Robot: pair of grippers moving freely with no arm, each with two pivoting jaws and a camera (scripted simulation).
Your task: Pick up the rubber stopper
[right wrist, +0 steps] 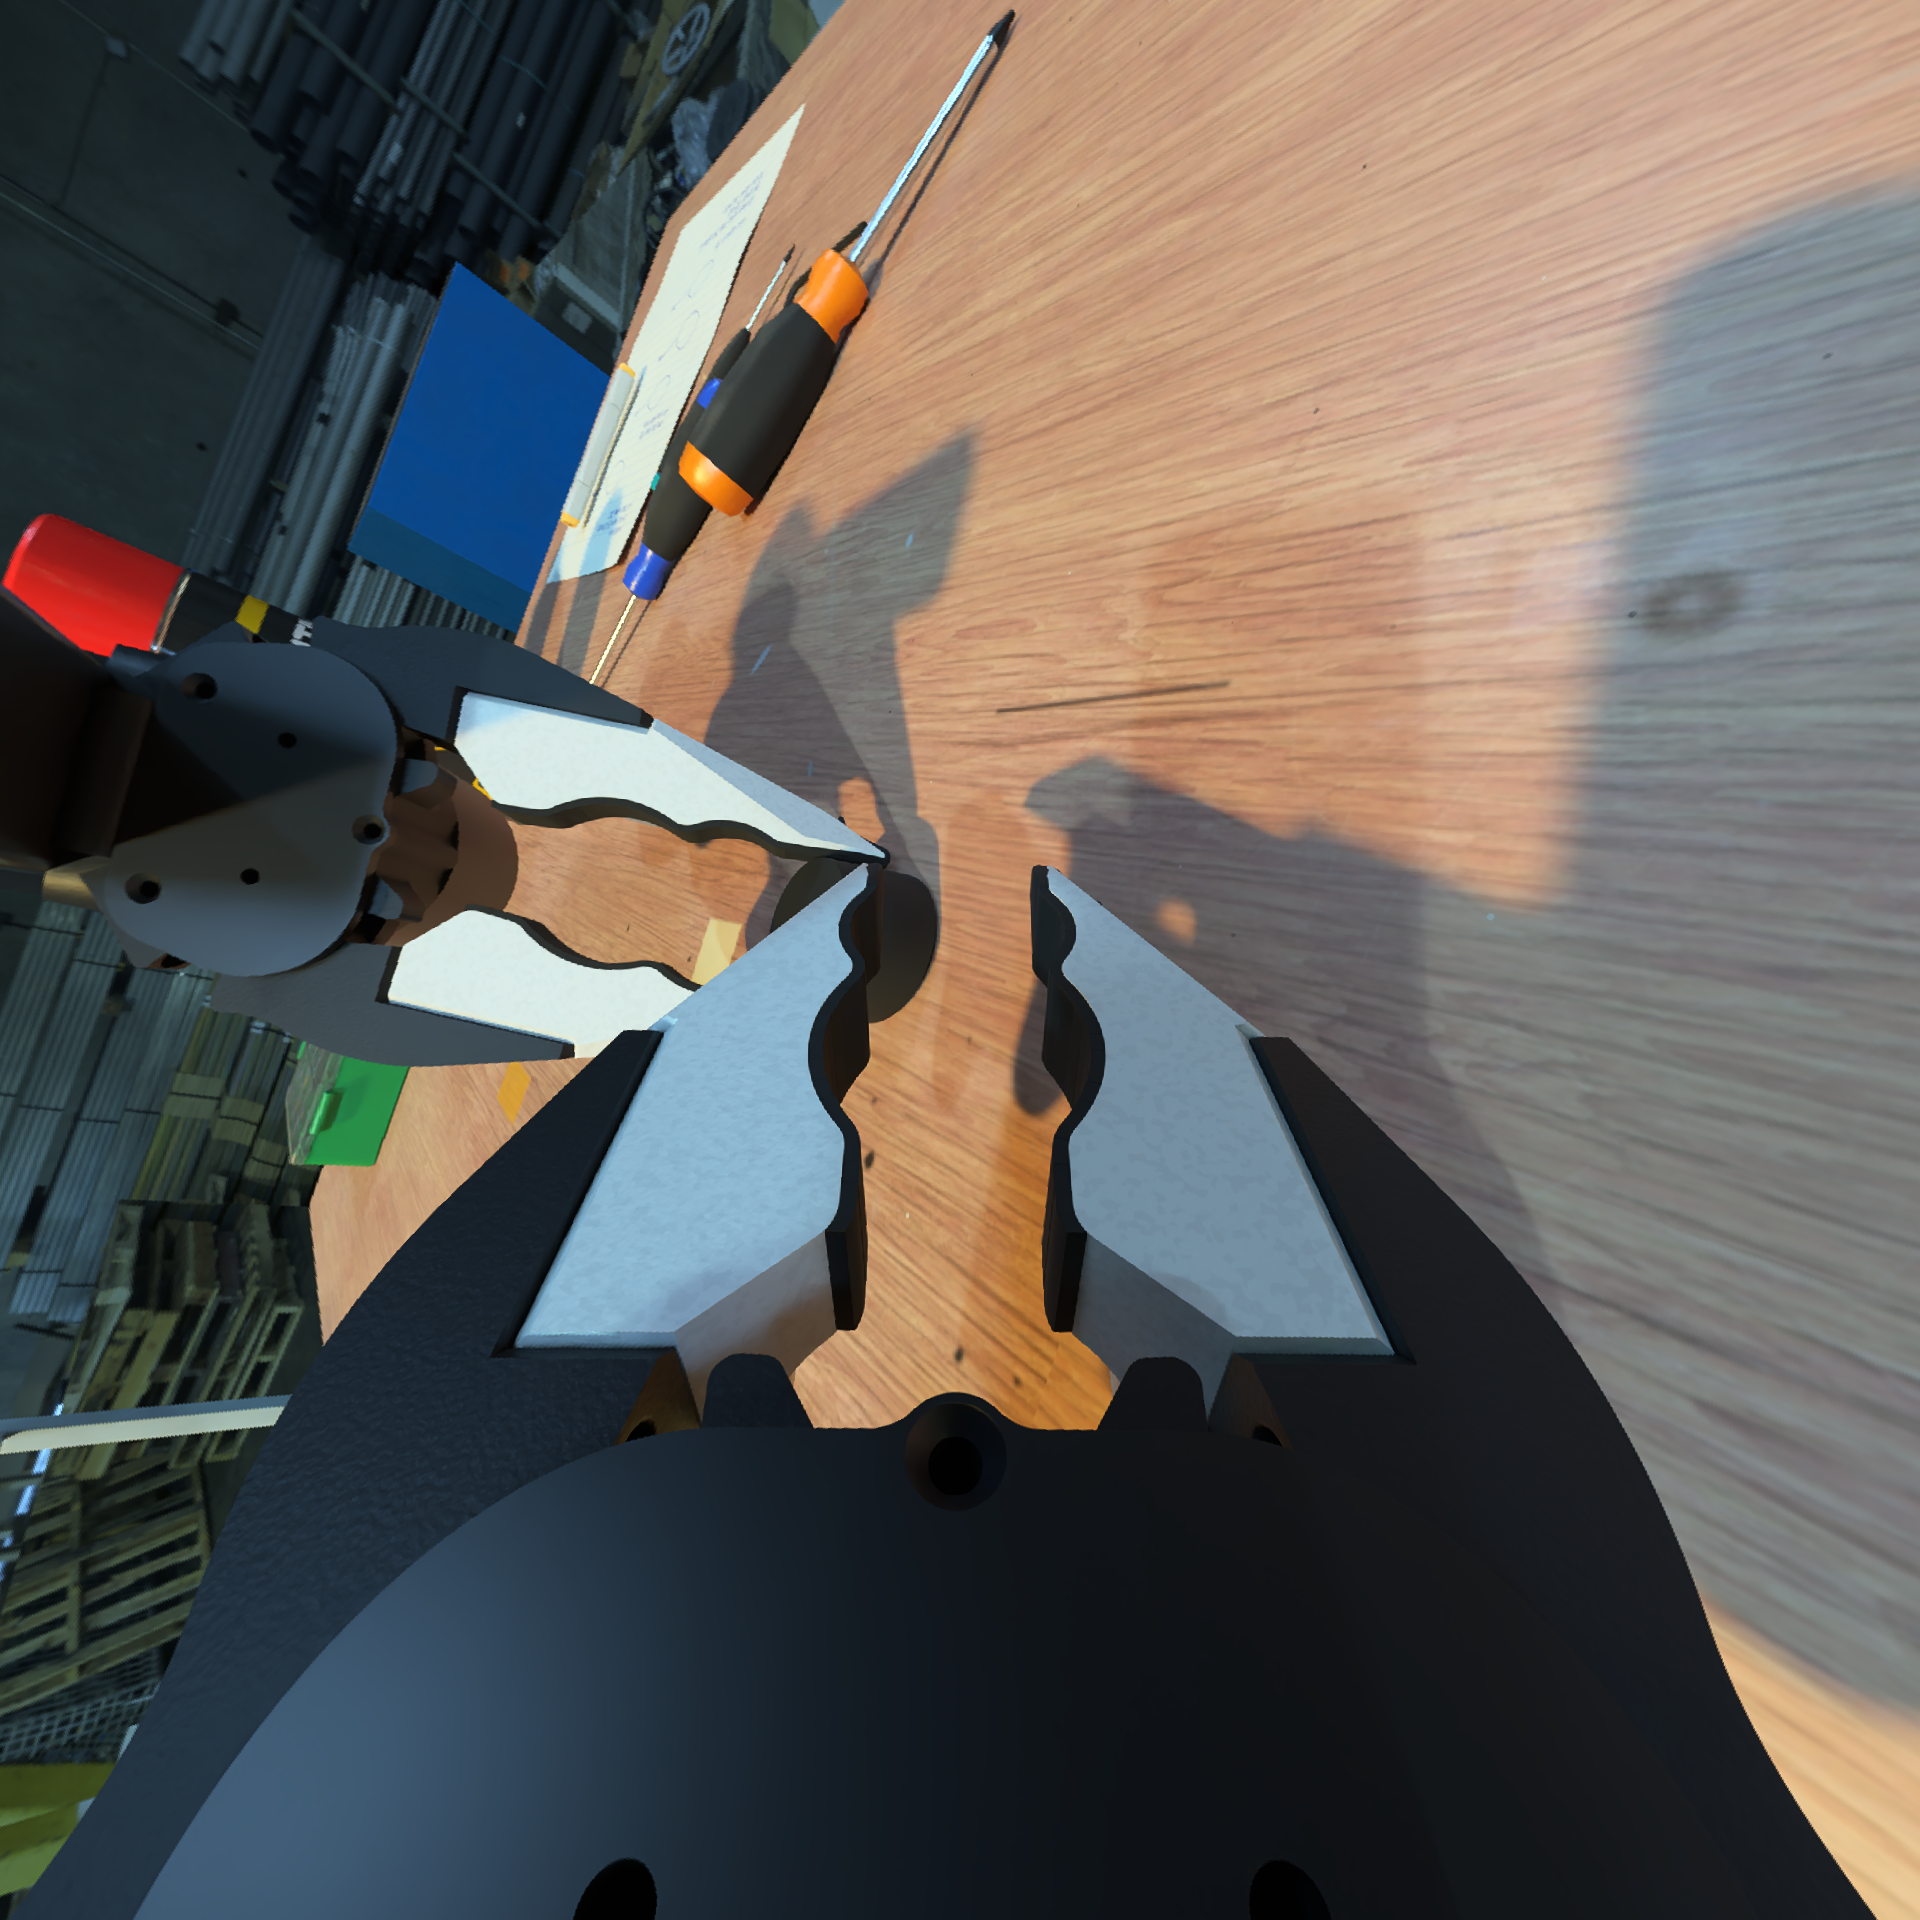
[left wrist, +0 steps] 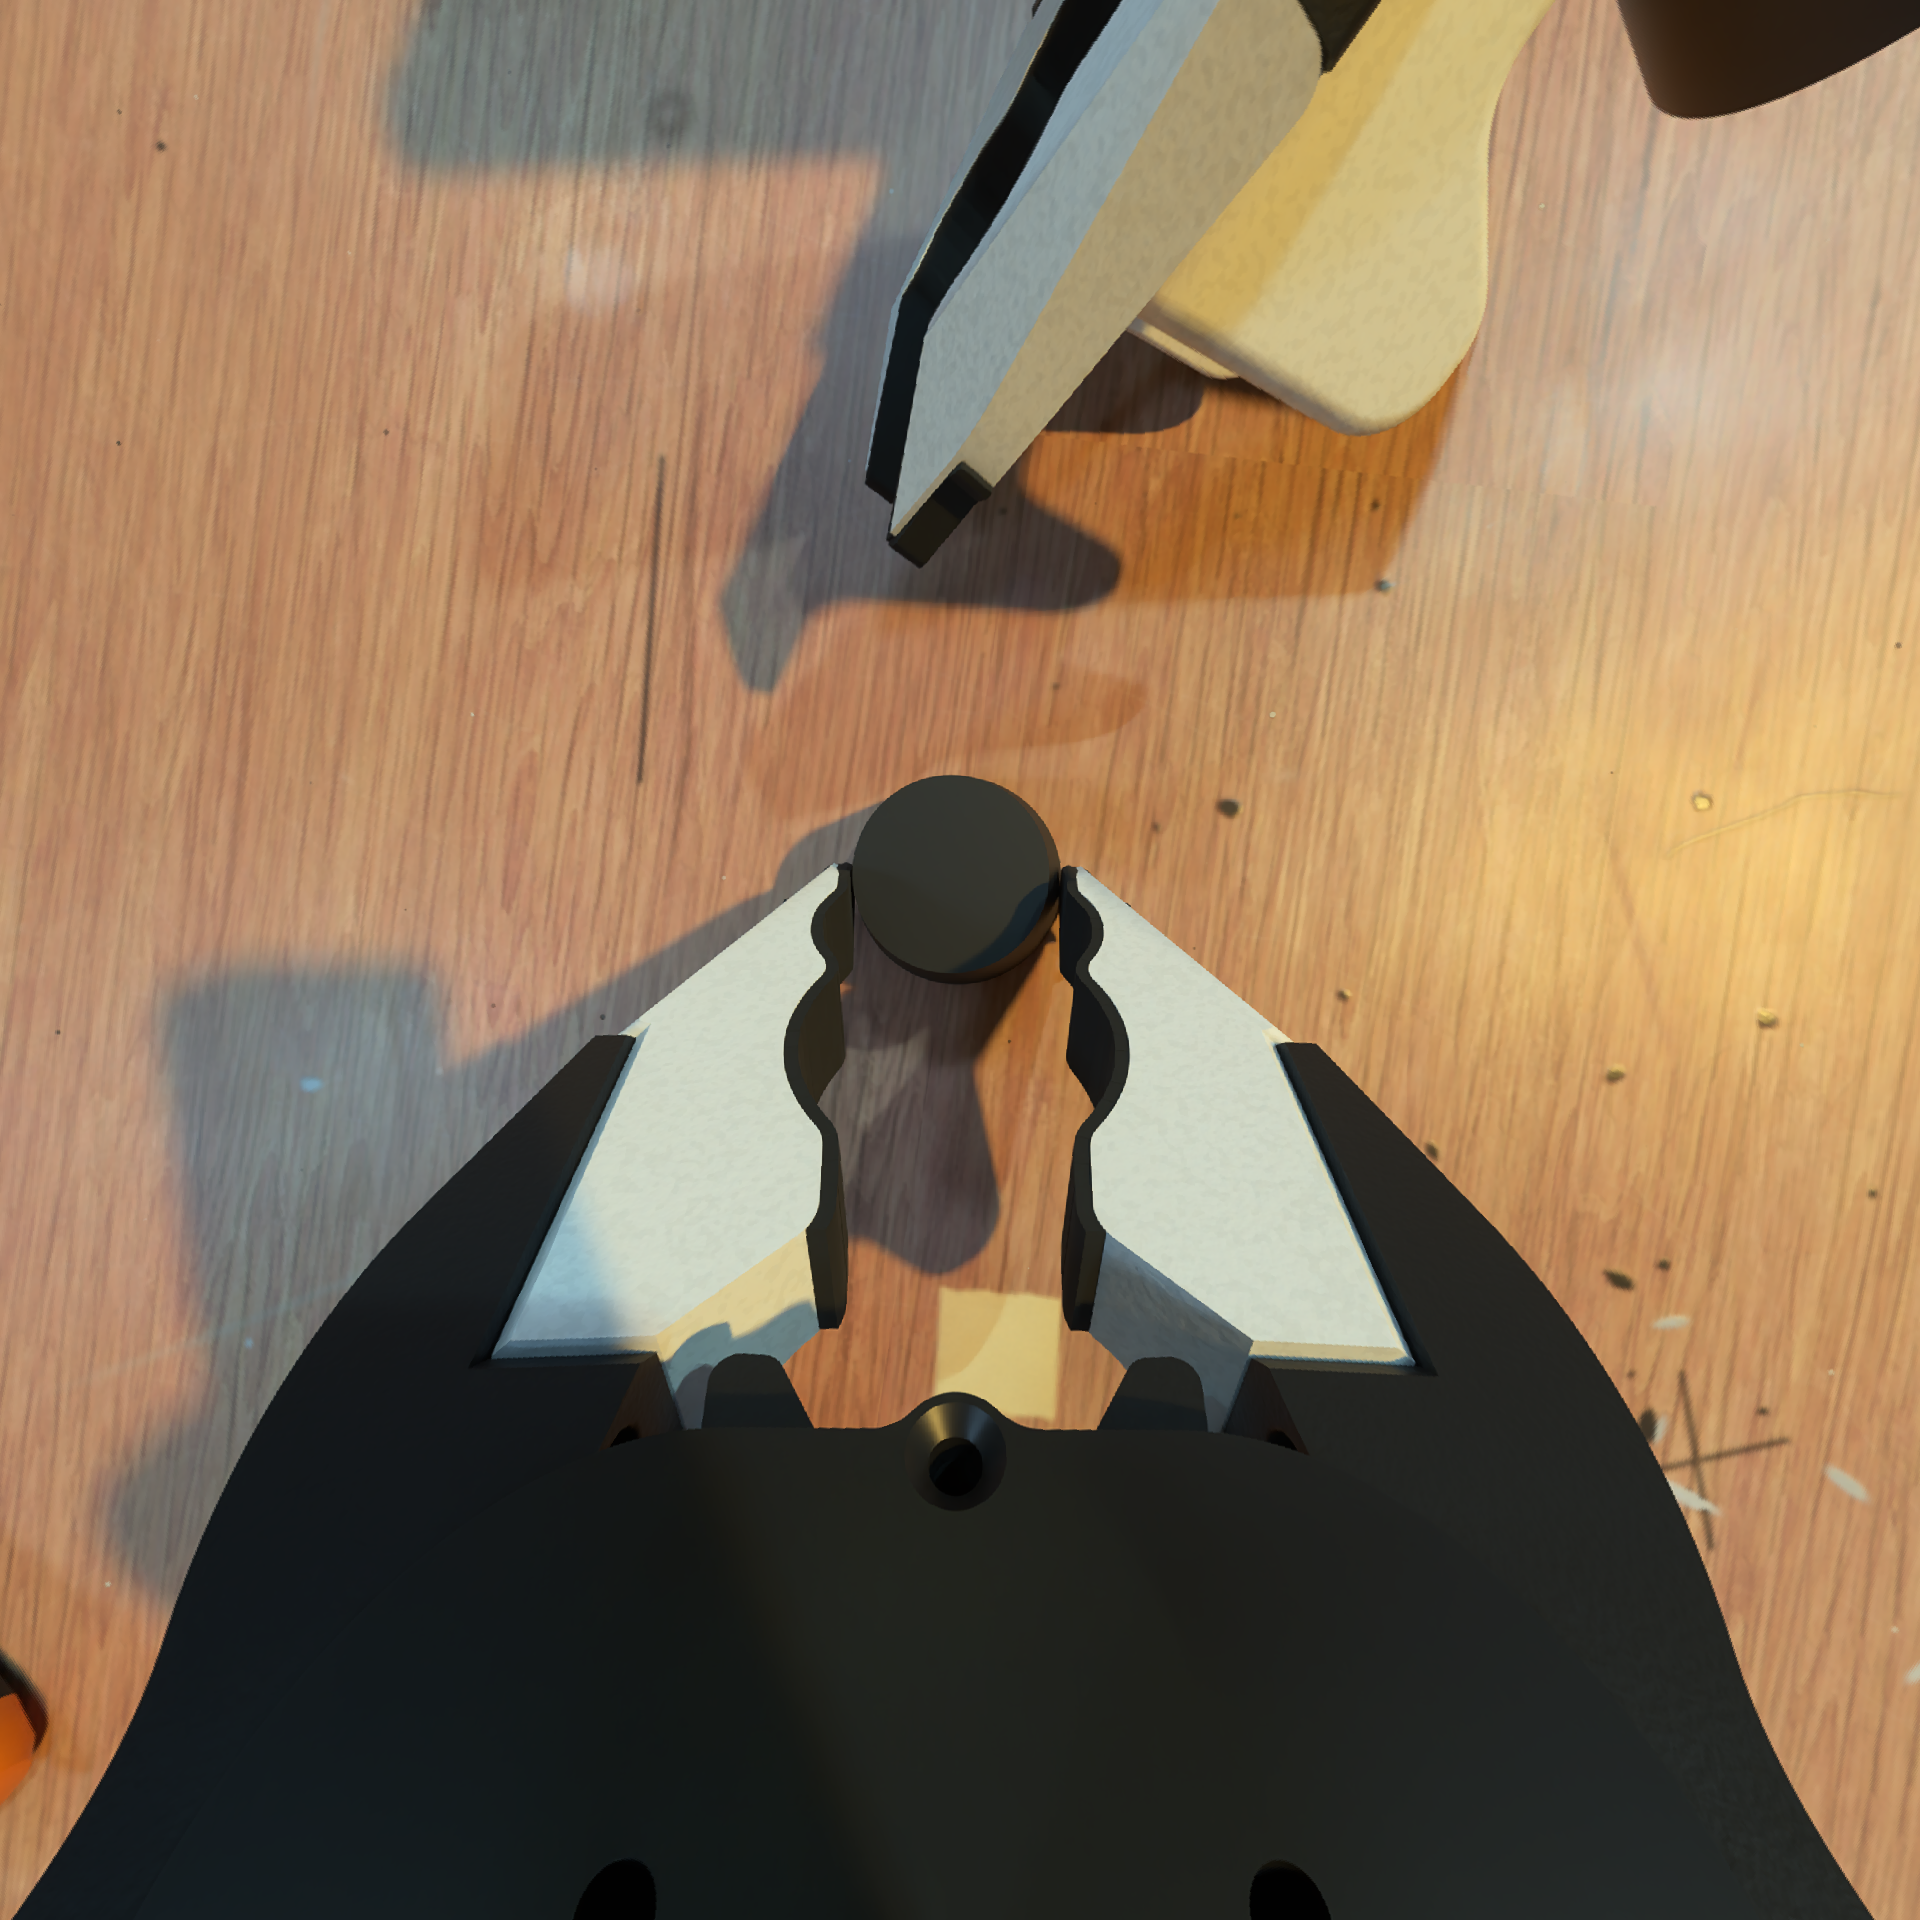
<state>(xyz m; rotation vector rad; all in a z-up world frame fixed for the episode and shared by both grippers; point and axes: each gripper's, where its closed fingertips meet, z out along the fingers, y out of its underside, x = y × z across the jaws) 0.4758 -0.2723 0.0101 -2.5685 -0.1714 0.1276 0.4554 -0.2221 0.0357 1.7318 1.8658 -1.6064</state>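
The rubber stopper (left wrist: pixel 951 862) is a black round plug just above the wooden table (left wrist: pixel 364 623). My left gripper (left wrist: pixel 956 883) is shut on it, with both fingertips pressed against its sides. In the right wrist view the stopper (right wrist: pixel 909 935) shows partly behind my right gripper's left finger, with the left gripper (right wrist: pixel 790 935) coming in from the left. My right gripper (right wrist: pixel 951 878) is open and empty, tips just above the table beside the stopper. One of its fingers (left wrist: pixel 1039 291) shows in the left wrist view, beyond the stopper.
An orange-and-black screwdriver (right wrist: pixel 774 395) and a smaller blue-tipped one (right wrist: pixel 675 499) lie near the table's edge with a paper sheet (right wrist: pixel 707 260). A blue box (right wrist: pixel 478 436), a red-capped can (right wrist: pixel 94 582) and a green box (right wrist: pixel 348 1117) stand by that edge.
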